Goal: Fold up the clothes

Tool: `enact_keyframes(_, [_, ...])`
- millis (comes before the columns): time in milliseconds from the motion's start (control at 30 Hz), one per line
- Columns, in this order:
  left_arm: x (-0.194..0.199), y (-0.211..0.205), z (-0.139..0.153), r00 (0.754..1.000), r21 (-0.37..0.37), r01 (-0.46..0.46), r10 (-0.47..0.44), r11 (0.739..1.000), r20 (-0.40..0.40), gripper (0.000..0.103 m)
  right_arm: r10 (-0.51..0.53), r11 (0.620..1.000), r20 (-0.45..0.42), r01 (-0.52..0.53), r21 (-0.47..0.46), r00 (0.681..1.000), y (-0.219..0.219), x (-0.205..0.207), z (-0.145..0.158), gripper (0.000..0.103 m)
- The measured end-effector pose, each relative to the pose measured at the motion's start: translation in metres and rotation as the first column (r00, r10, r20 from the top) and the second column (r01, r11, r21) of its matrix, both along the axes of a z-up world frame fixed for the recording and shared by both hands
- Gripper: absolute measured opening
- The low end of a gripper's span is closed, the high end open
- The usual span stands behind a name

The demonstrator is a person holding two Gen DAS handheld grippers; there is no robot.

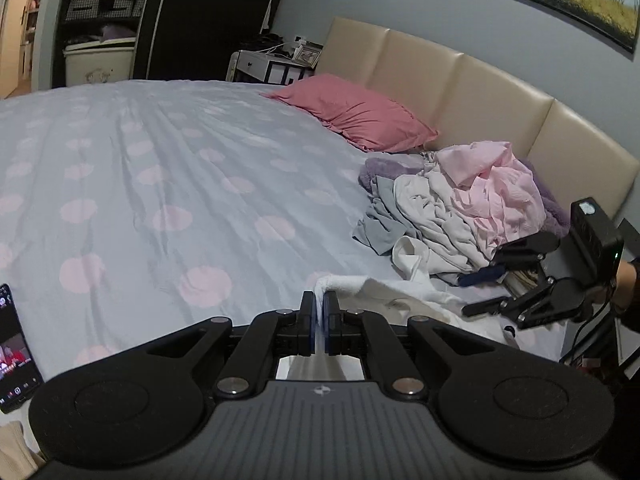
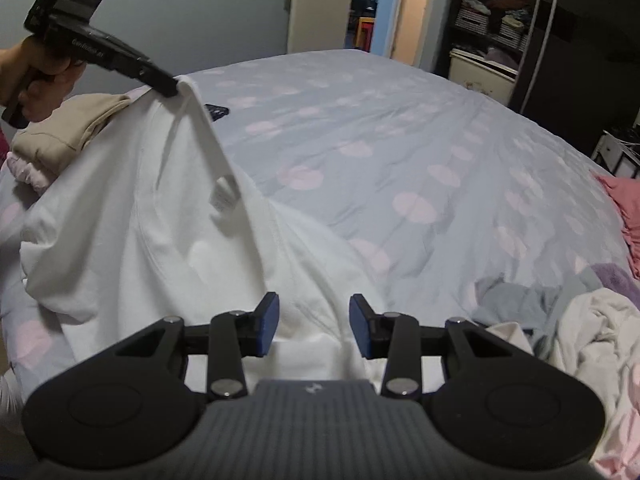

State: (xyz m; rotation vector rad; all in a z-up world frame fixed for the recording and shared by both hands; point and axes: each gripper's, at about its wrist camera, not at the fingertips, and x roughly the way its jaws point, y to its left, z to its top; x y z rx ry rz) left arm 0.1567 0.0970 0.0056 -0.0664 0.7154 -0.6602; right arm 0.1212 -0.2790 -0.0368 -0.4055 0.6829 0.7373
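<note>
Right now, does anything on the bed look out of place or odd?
Yes: a phone lies on the bedspread with its screen lit, near the white garment that the left gripper lifts by one corner. It could get covered. The right gripper is open.

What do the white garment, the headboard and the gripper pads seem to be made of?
White garment: soft matte knit, probably cotton; it drapes and creases.
Headboard: cream leather or faux leather; smooth padded panels with sheen.
Right gripper pads: blue, matte, probably rubber or foam.

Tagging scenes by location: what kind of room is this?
Almost certainly a home bedroom: a bed with a pale blue, pink-spotted cover, a padded beige headboard, a pink pillow and an open dark wardrobe.
</note>
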Motion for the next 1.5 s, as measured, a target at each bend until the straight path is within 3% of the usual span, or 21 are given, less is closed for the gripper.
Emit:
enact_keyframes(167, [0.001, 0.001, 0.001, 1.0, -0.003, 0.011, -0.011, 1.0, -0.004, 0.002, 0.053, 0.995, 0.031, -0.05, -0.087, 0.998, 0.025, -0.005, -0.017, 0.039])
enact_keyframes(233, [0.0, 0.002, 0.001, 1.0, -0.003, 0.01, -0.01, 1.0, -0.003, 0.002, 0.058, 0.989, 0.034, -0.053, -0.136, 0.998, 0.034, -0.003, -0.026, 0.02])
enact_keyframes(300, [-0.001, 0.002, 0.0, 1.0, 0.003, 0.014, -0.014, 1.0, -0.001, 0.002, 0.053, 0.986, 0.03, -0.047, -0.163, 0.998, 0.036, -0.002, -0.032, 0.009])
enact_keyframes(367, [-0.004, 0.0, -0.001, 1.0, 0.025, 0.018, -0.018, 1.0, 0.006, 0.002, 0.051, 0.984, 0.033, -0.044, -0.172, 0.998, 0.034, 0.0, -0.03, 0.007])
enact_keyframes(467, [-0.007, -0.001, -0.002, 1.0, 0.064, 0.019, -0.021, 0.998, 0.023, 0.002, 0.014, 0.991, 0.074, -0.004, -0.135, 0.997, 0.023, 0.006, -0.006, 0.006])
enact_keyframes(633, [-0.002, 0.006, -0.004, 1.0, 0.03, -0.01, 0.01, 1.0, 0.023, 0.002, -0.125, 0.99, 0.118, 0.116, 0.079, 0.985, -0.002, 0.027, 0.042, 0.005])
enact_keyframes(767, [0.012, 0.01, -0.023, 0.993, 0.035, -0.107, 0.108, 0.994, -0.05, 0.003, -0.191, 0.98, 0.018, 0.19, 0.067, 0.981, 0.004, 0.049, 0.016, 0.005])
enact_keyframes(867, [0.011, 0.017, -0.025, 0.991, 0.048, -0.118, 0.12, 0.992, -0.059, 0.003, -0.241, 0.968, -0.057, 0.244, 0.053, 0.969, 0.008, 0.066, -0.002, 0.013])
enact_keyframes(900, [0.011, 0.02, -0.026, 0.99, 0.053, -0.121, 0.125, 0.991, -0.063, 0.003, -0.252, 0.965, -0.079, 0.256, 0.05, 0.964, 0.009, 0.07, -0.008, 0.02])
enact_keyframes(933, [0.011, 0.022, -0.027, 0.99, 0.057, -0.125, 0.129, 0.991, -0.066, 0.007, -0.235, 0.969, -0.085, 0.24, 0.059, 0.968, 0.006, 0.067, -0.009, 0.036])
enact_keyframes(967, [0.01, 0.026, -0.027, 0.989, 0.056, -0.128, 0.132, 0.99, -0.07, 0.01, -0.226, 0.97, -0.082, 0.232, 0.074, 0.971, 0.003, 0.065, -0.007, 0.042])
enact_keyframes(1067, [0.007, 0.043, -0.023, 0.986, 0.0, -0.133, 0.133, 0.991, -0.101, 0.025, -0.2, 0.97, -0.104, 0.211, 0.117, 0.974, -0.013, 0.061, 0.0, 0.05])
enact_keyframes(1133, [0.004, 0.047, -0.024, 0.986, -0.004, -0.12, 0.118, 0.993, -0.119, 0.04, -0.182, 0.972, -0.123, 0.198, 0.129, 0.975, -0.023, 0.059, 0.001, 0.06])
enact_keyframes(1200, [0.002, 0.044, -0.029, 0.986, 0.018, -0.093, 0.095, 0.995, -0.135, 0.046, -0.166, 0.975, -0.14, 0.184, 0.128, 0.976, -0.029, 0.057, -0.001, 0.06])
enact_keyframes(1400, [-0.008, 0.006, -0.046, 0.992, 0.191, 0.05, -0.026, 0.98, -0.125, 0.046, -0.108, 0.991, -0.158, 0.118, 0.056, 0.982, -0.027, 0.051, -0.024, 0.059])
enact_keyframes(1500, [-0.005, -0.002, -0.057, 0.987, 0.204, 0.067, -0.035, 0.977, -0.159, 0.046, -0.099, 0.994, -0.168, 0.106, 0.037, 0.981, -0.023, 0.05, -0.035, 0.058])
